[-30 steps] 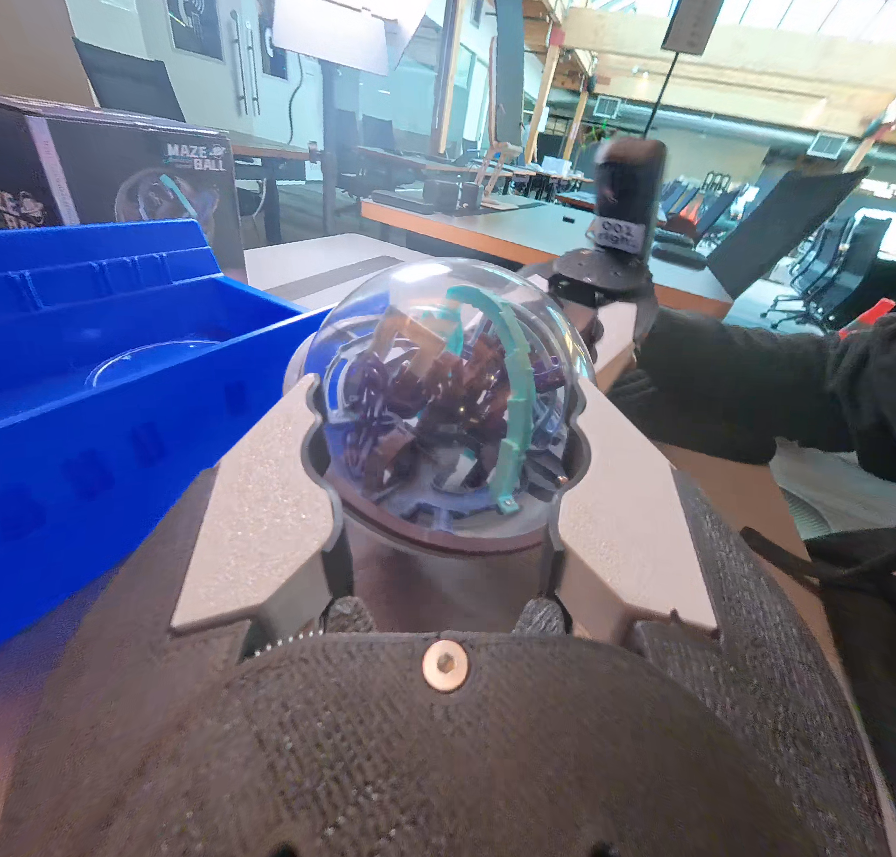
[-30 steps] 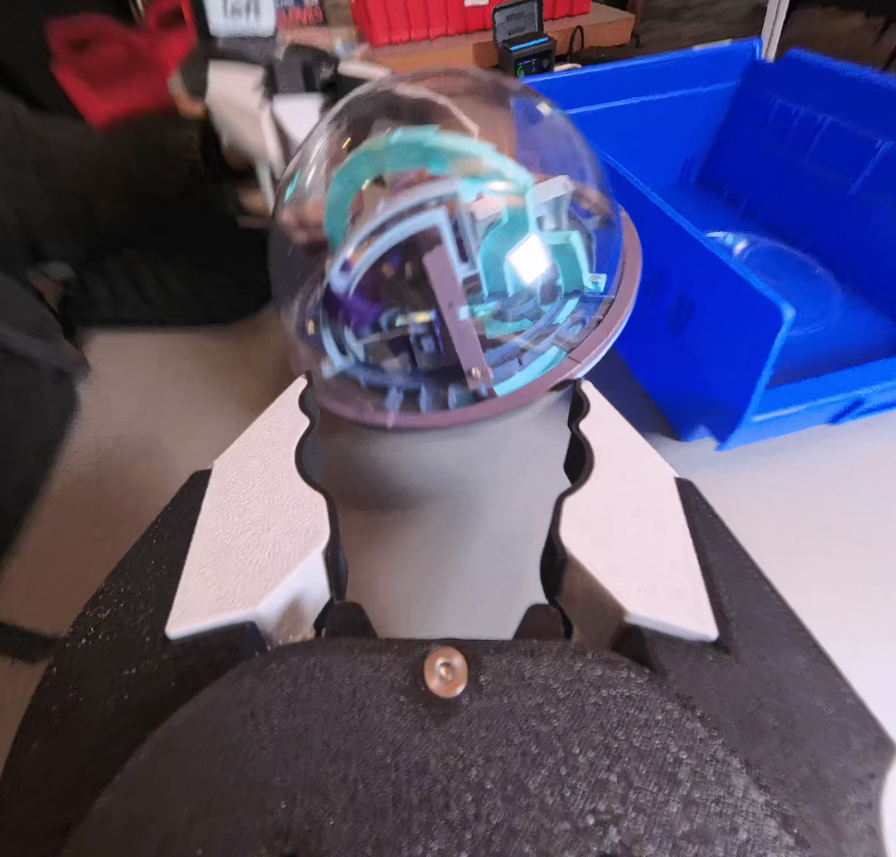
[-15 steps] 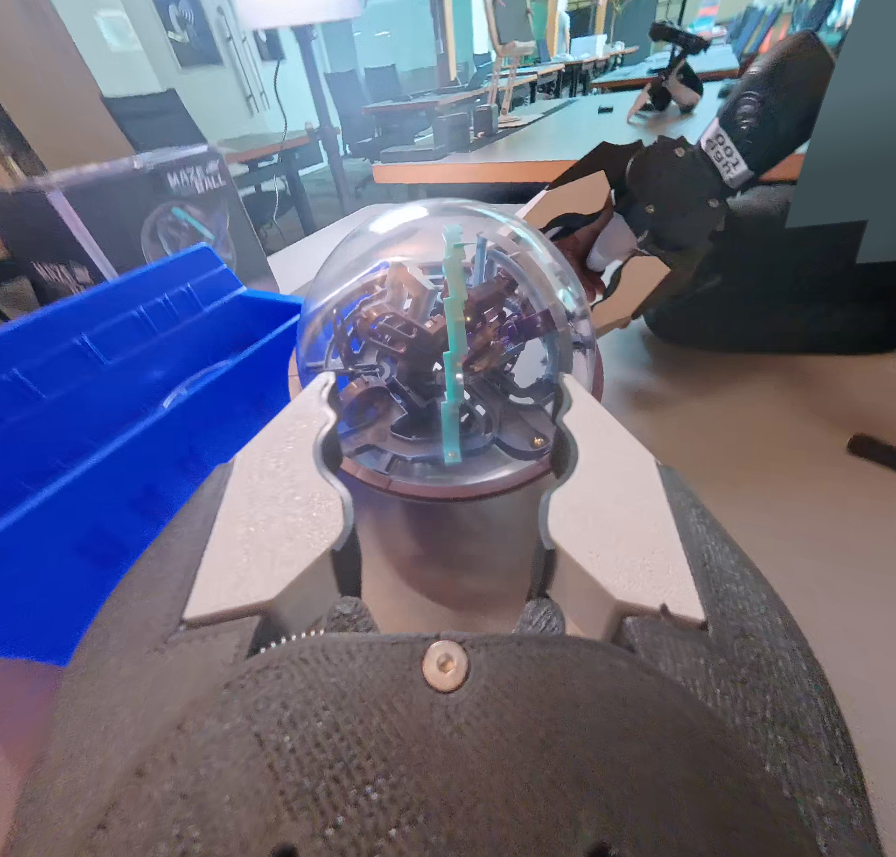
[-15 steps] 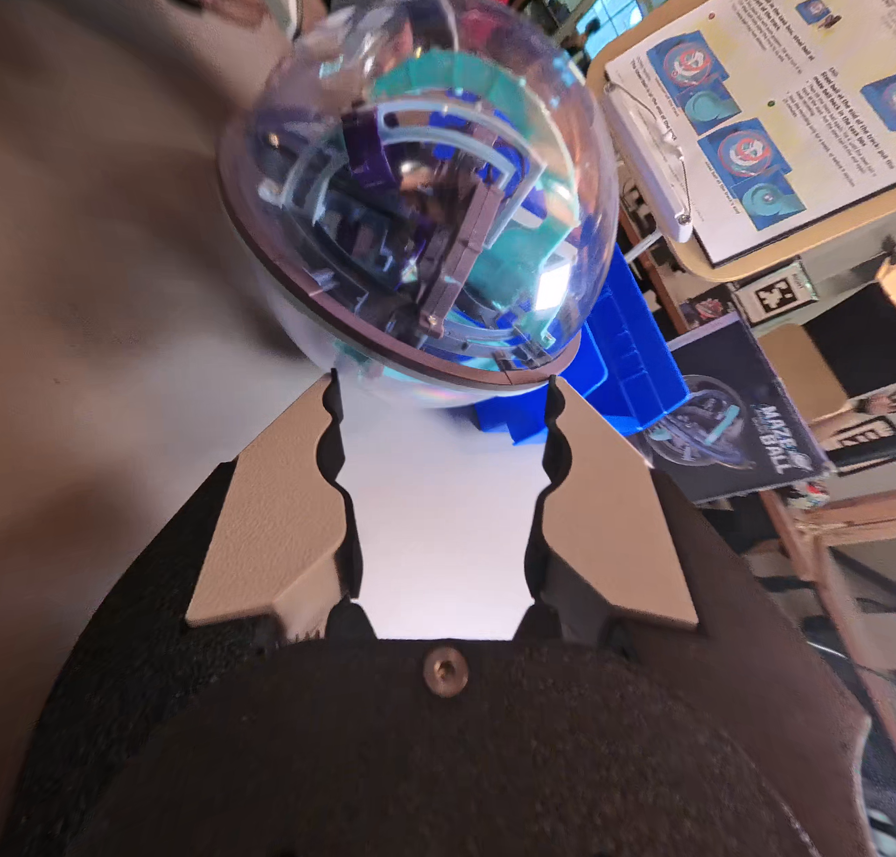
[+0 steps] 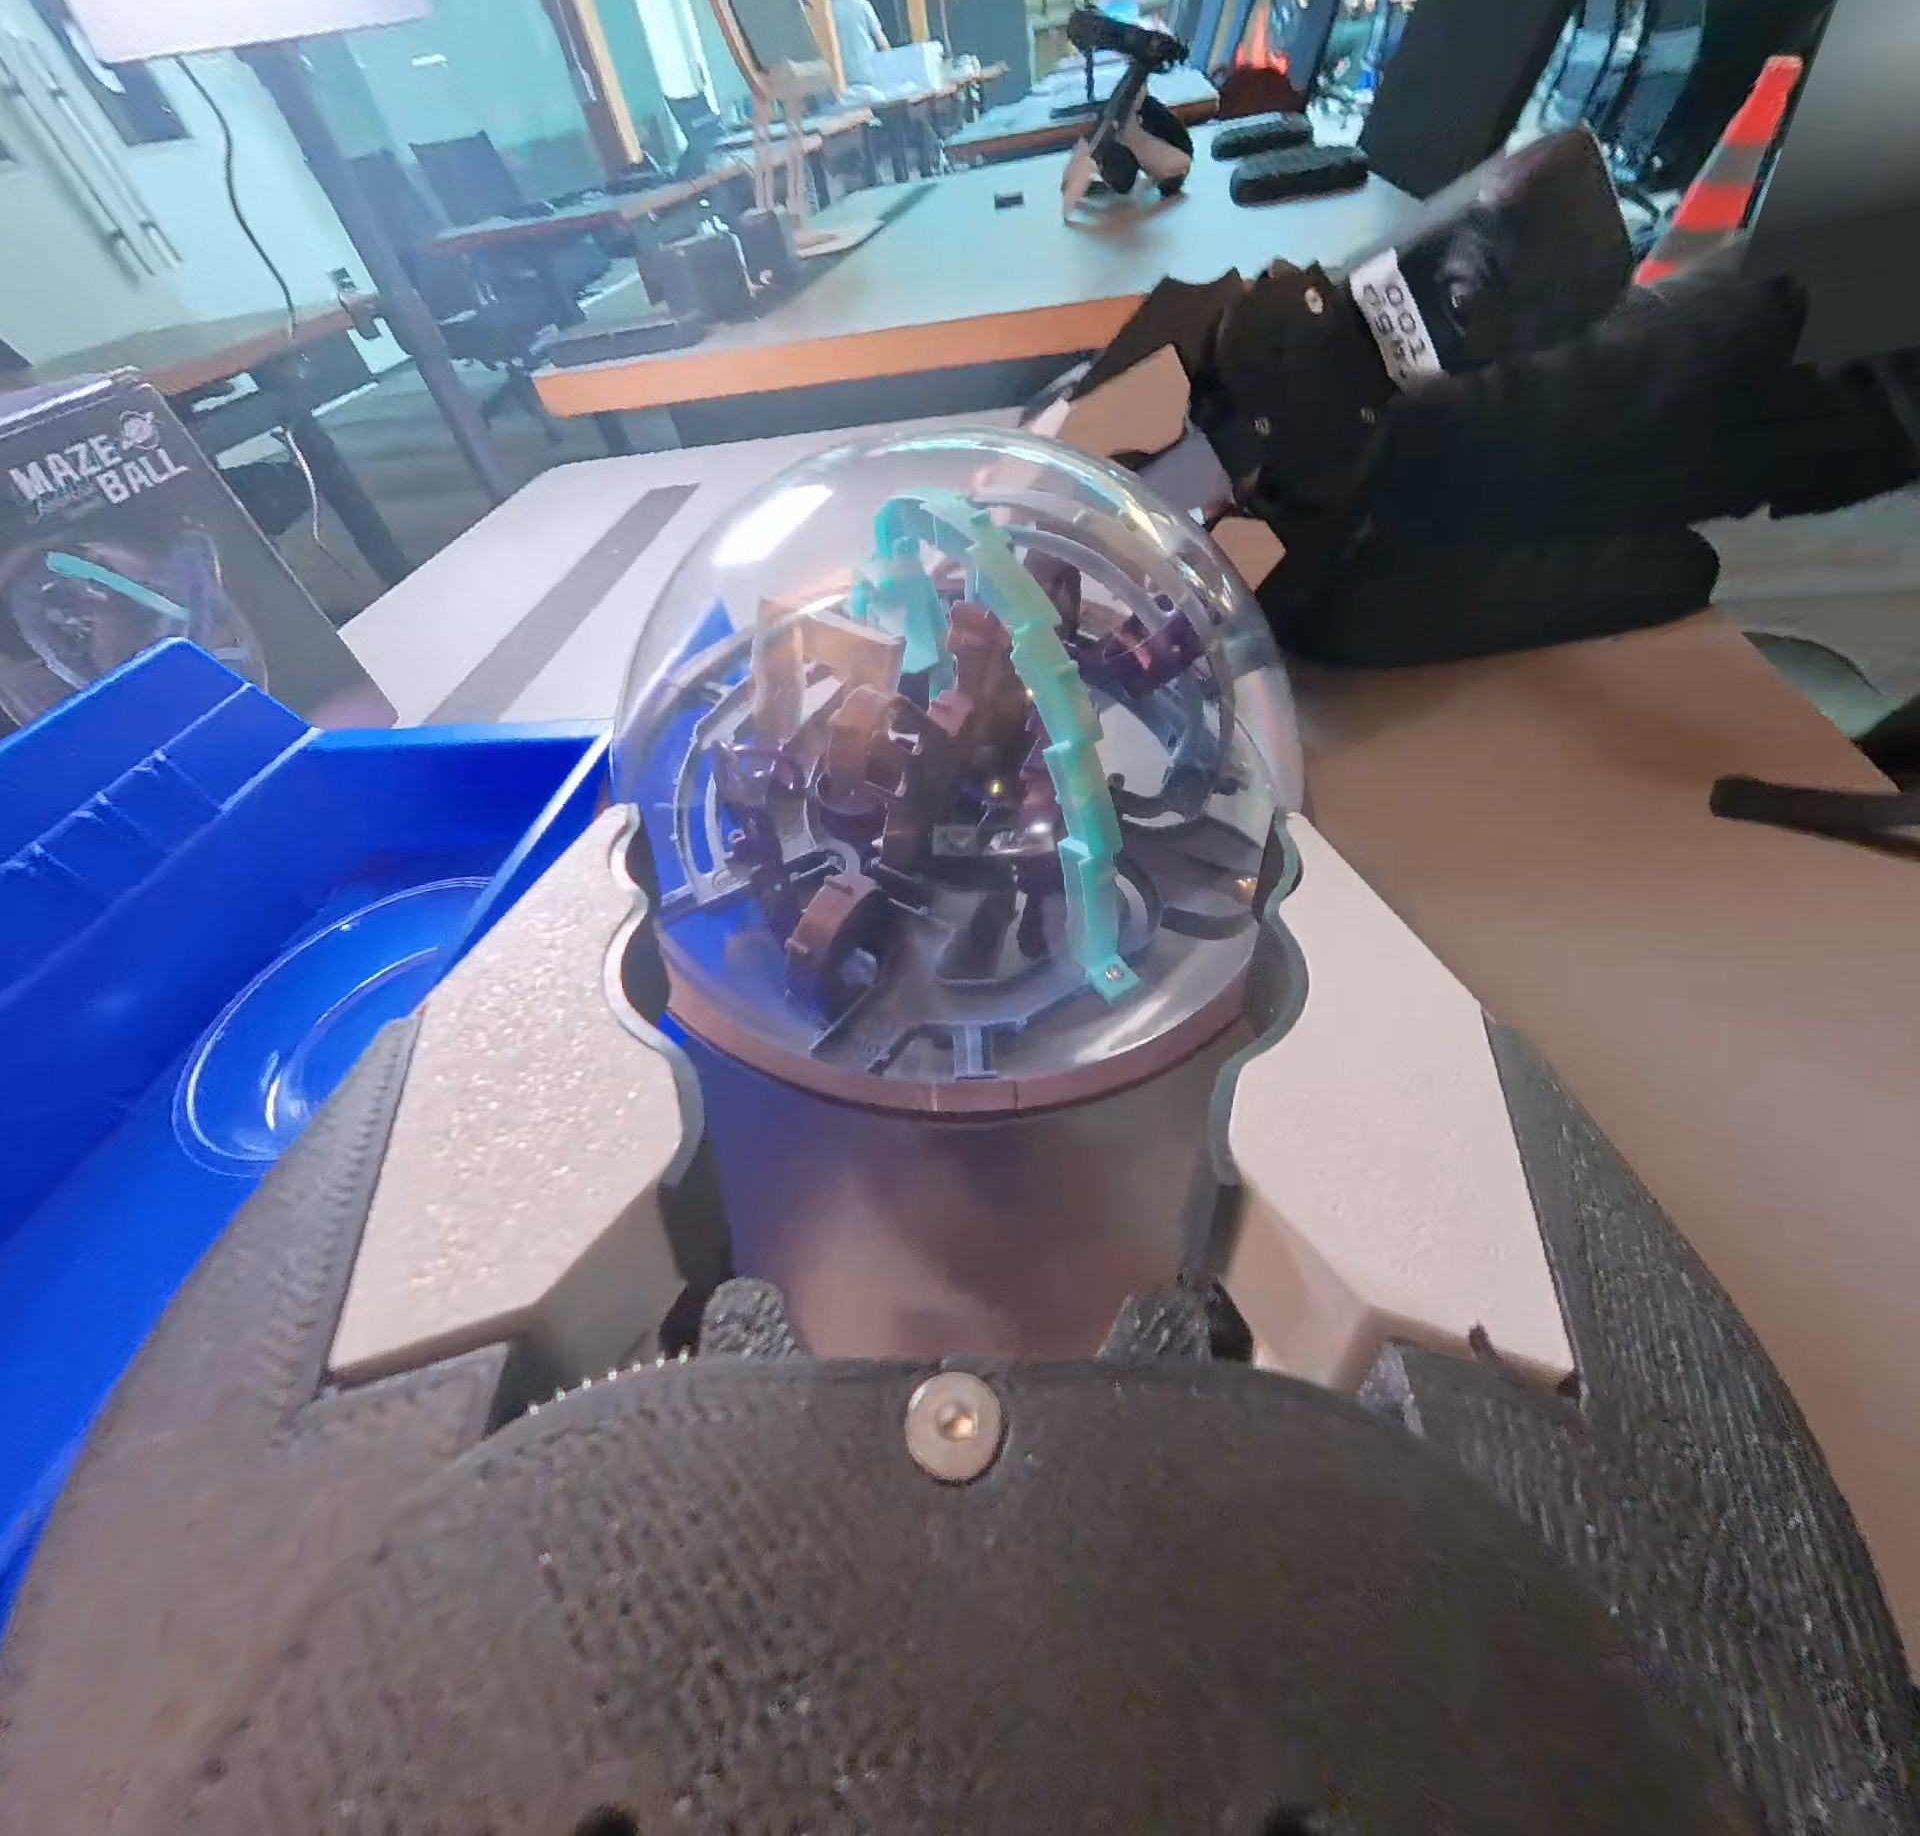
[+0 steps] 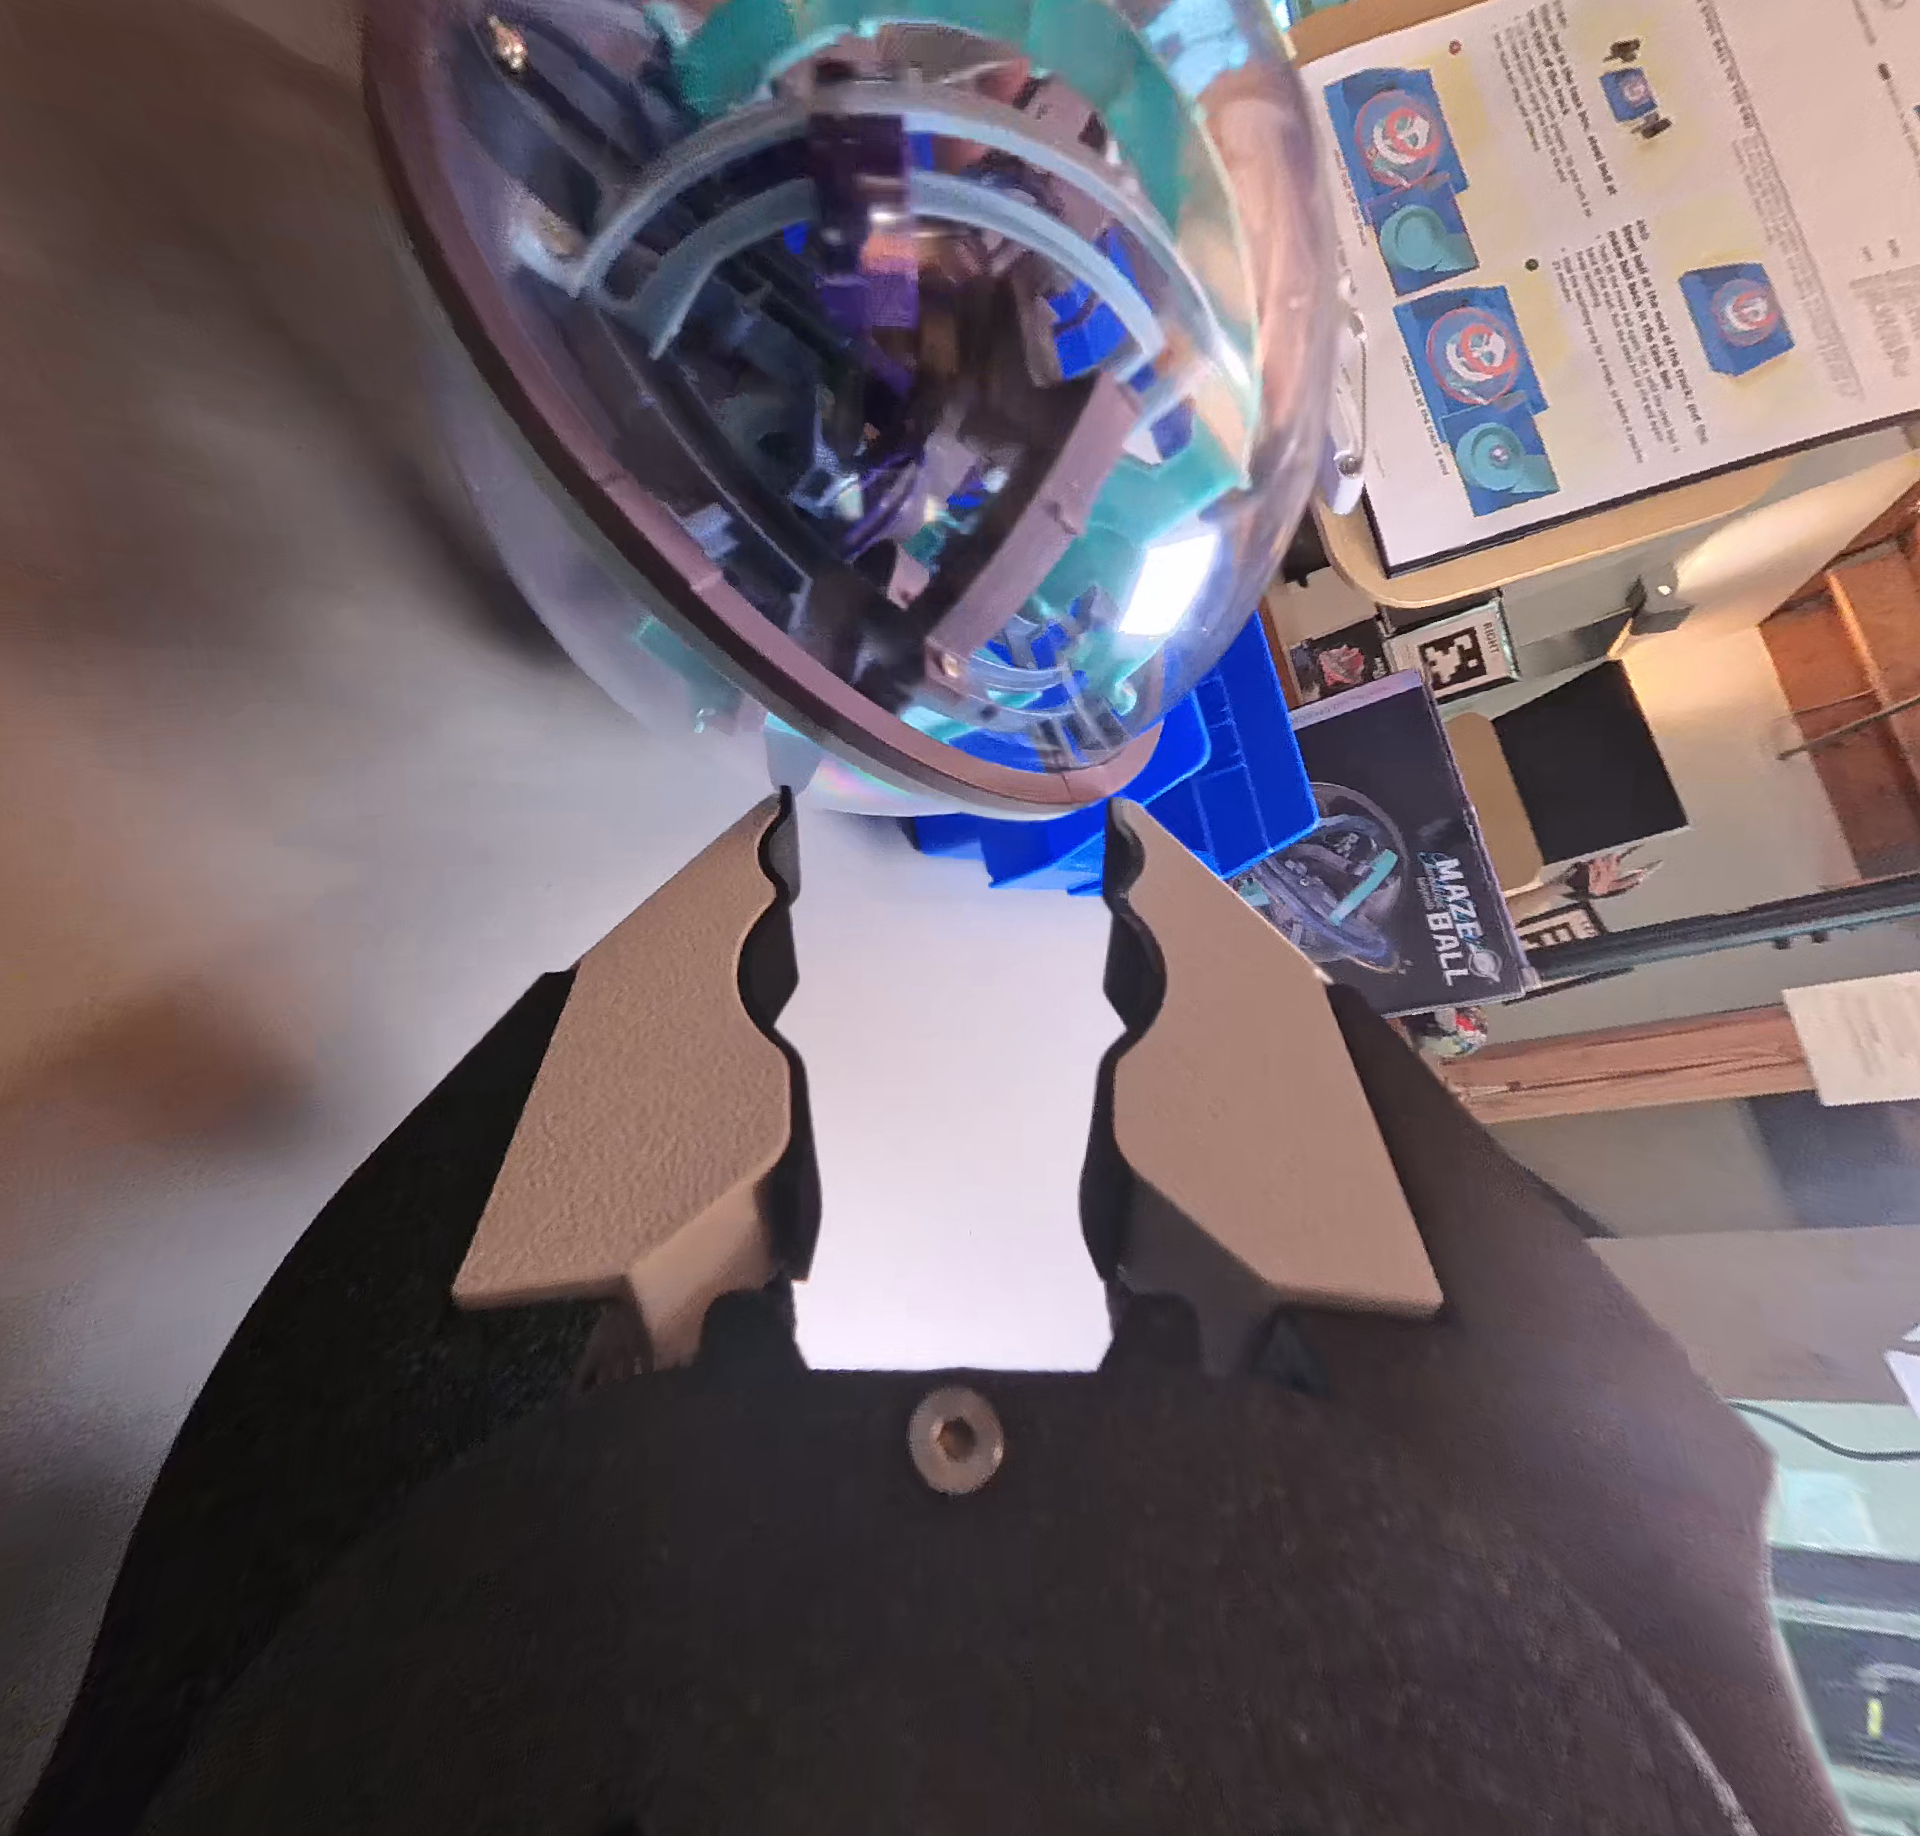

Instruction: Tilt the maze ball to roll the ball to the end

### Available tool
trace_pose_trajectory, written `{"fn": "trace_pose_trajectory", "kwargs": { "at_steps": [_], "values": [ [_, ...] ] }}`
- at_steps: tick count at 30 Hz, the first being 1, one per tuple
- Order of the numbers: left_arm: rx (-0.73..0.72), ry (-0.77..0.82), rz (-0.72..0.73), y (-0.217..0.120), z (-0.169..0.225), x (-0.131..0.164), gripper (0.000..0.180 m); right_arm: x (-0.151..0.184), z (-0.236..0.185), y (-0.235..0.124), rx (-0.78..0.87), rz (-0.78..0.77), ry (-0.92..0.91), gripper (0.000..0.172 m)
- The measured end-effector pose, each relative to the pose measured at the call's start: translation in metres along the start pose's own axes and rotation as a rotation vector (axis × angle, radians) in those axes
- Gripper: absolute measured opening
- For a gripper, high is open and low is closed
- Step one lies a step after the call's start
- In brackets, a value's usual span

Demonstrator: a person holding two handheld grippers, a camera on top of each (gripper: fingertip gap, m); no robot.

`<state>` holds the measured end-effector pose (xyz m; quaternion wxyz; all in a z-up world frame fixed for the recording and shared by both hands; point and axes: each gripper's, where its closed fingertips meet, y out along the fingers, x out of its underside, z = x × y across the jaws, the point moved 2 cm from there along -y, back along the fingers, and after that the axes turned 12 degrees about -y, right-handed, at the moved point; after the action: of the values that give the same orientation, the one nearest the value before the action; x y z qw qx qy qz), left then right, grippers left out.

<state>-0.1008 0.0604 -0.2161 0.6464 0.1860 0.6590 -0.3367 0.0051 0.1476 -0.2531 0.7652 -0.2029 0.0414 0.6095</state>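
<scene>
In your left wrist view the maze ball [image 5: 956, 799] sits mid-frame between your left gripper [image 5: 958, 913] fingers, above the table [image 5: 1558, 903]. The bin [image 5: 156, 903] lies at left beside the ball, the box [image 5: 94, 539] behind it at upper left. Your right gripper [image 5: 1195, 404] is at upper right, beyond the ball

An open-plan office: rows of desks [image 5: 894, 259] and office chairs [image 5: 468, 176] fill the hall.
</scene>
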Motion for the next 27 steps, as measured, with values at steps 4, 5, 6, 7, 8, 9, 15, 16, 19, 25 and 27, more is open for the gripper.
{"fn": "trace_pose_trajectory", "kwargs": {
  "at_steps": [4, 5, 6, 7, 8, 9, 15, 16, 19, 25, 27],
  "values": [
    [-0.067, -0.096, 0.043, 0.004, 0.006, -0.006, 0.113, 0.001, -0.005, 0.001, -0.013, -0.006, -0.032, 0.045],
    [-0.079, -0.121, 0.047, 0.004, 0.009, -0.008, 0.112, -0.001, -0.008, 0.002, -0.031, 0.0, -0.034, 0.041],
    [-0.083, -0.139, 0.053, 0.004, 0.012, -0.011, 0.112, -0.002, -0.011, 0.002, -0.044, 0.001, -0.036, 0.038],
    [-0.089, -0.142, 0.048, 0.003, 0.015, -0.012, 0.112, -0.003, -0.012, 0.001, -0.047, 0.002, -0.043, 0.035],
    [-0.098, -0.132, 0.041, 0.002, 0.018, -0.012, 0.112, -0.004, -0.012, 0.0, -0.041, 0.004, -0.056, 0.031],
    [-0.11, -0.12, 0.042, 0.001, 0.021, -0.011, 0.112, -0.006, -0.012, -0.002, -0.035, 0.005, -0.071, 0.026],
    [-0.143, -0.134, 0.057, -0.008, 0.042, -0.008, 0.111, -0.02, -0.017, -0.012, -0.007, 0.025, -0.138, 0.02],
    [-0.136, -0.121, 0.054, -0.011, 0.045, -0.007, 0.11, -0.022, -0.018, -0.013, -0.003, 0.03, -0.152, 0.02],
    [-0.066, -0.041, 0.007, -0.021, 0.056, 0.001, 0.104, -0.025, -0.023, -0.017, 0.001, 0.041, -0.188, 0.015],
    [0.022, -0.106, 0.039, -0.036, 0.044, 0.002, 0.104, -0.026, -0.019, -0.022, 0.058, 0.053, -0.226, 0.006],
    [0.078, -0.173, 0.019, -0.03, 0.045, 0.009, 0.11, -0.027, -0.018, -0.021, 0.081, 0.048, -0.268, 0.006]
  ]
}}
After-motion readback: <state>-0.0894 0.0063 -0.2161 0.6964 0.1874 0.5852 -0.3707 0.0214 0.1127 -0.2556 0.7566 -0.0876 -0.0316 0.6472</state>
